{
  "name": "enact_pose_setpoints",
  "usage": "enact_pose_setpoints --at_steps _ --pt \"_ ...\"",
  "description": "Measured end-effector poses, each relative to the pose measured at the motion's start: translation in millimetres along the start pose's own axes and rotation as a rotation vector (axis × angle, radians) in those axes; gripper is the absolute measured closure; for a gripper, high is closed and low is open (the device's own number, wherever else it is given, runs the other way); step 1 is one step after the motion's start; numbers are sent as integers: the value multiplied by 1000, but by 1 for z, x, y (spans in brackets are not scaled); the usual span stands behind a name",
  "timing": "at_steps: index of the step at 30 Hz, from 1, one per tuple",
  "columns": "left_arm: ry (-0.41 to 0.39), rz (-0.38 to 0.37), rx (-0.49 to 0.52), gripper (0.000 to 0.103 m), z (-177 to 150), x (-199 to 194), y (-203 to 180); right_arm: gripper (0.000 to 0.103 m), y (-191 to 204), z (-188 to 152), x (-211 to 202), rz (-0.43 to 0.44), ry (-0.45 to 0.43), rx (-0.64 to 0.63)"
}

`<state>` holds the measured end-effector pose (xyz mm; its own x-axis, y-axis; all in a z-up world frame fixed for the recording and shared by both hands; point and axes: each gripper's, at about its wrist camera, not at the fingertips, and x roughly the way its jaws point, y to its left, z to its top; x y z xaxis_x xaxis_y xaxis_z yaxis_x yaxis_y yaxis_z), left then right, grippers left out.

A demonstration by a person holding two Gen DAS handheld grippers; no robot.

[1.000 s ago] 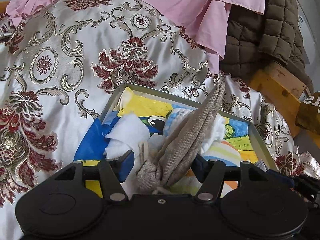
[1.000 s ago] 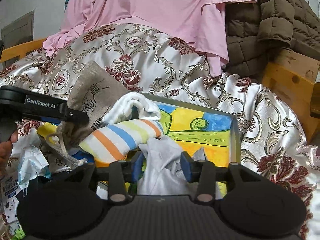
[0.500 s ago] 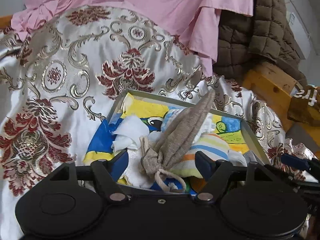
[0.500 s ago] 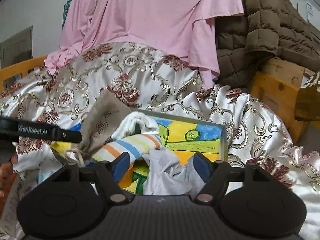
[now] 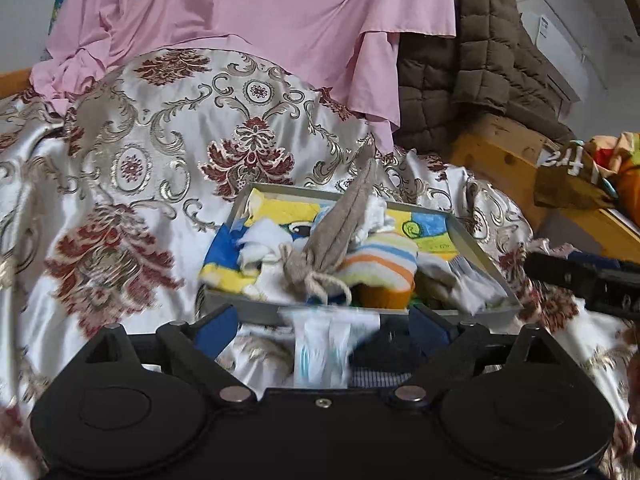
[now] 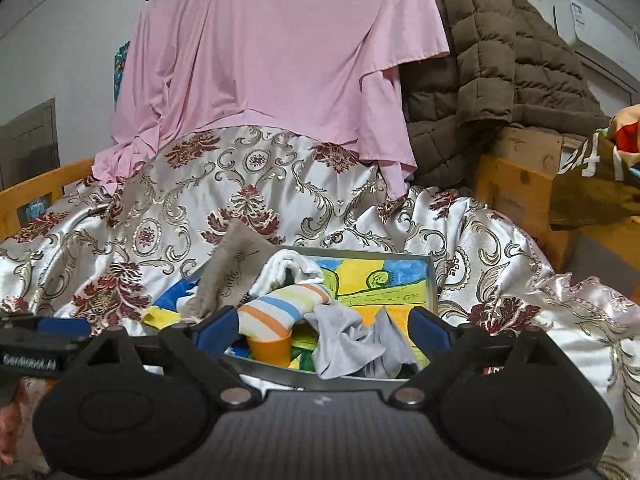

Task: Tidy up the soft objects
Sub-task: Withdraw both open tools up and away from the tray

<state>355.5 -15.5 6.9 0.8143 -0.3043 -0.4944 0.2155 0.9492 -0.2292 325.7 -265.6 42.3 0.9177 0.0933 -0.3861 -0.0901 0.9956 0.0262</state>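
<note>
Left gripper (image 5: 322,326): jaws wide apart, just been opening, nothing pressed between the blue pads.
Right gripper (image 6: 322,326): jaws wide apart, just been opening, holds nothing.
Pointing: both slightly downward.
Person's hand (image 6: 10,426): partly visible at lower left edge.

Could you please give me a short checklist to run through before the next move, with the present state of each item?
1. Left hand-held gripper open, nothing pinched: ok; its jaws have just been opening.
2. Right hand-held gripper open, nothing pinched: ok; jaws just been opening, grey cloth lies loose in the tray.
3. Burlap pouch released in the tray: ok, though its tip sticks up over the far rim.
4. Striped sock in the tray: ok.
5. Plastic packet outside the tray, near the left hand-held gripper: not ok.
6. Room left in the tray: cannot tell.
</note>
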Motion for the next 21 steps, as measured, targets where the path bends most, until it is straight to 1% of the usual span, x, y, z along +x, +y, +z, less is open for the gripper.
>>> enact_pose_setpoints --at_steps 6,11,16,21 --pt "5 9 -11 9 -18 -37 1 3 13 -6 -32 7 -25 -15" --pt "-9 20 -18 6 -30 -71 -2 1 23 -13 -63 18 -52 -19" --pt "-26 31 -24 5 -40 -104 -9 1 28 -23 -92 43 -46 3" --pt "-46 43 -59 3 -59 -133 -17 0 27 -37 -120 54 -34 27"
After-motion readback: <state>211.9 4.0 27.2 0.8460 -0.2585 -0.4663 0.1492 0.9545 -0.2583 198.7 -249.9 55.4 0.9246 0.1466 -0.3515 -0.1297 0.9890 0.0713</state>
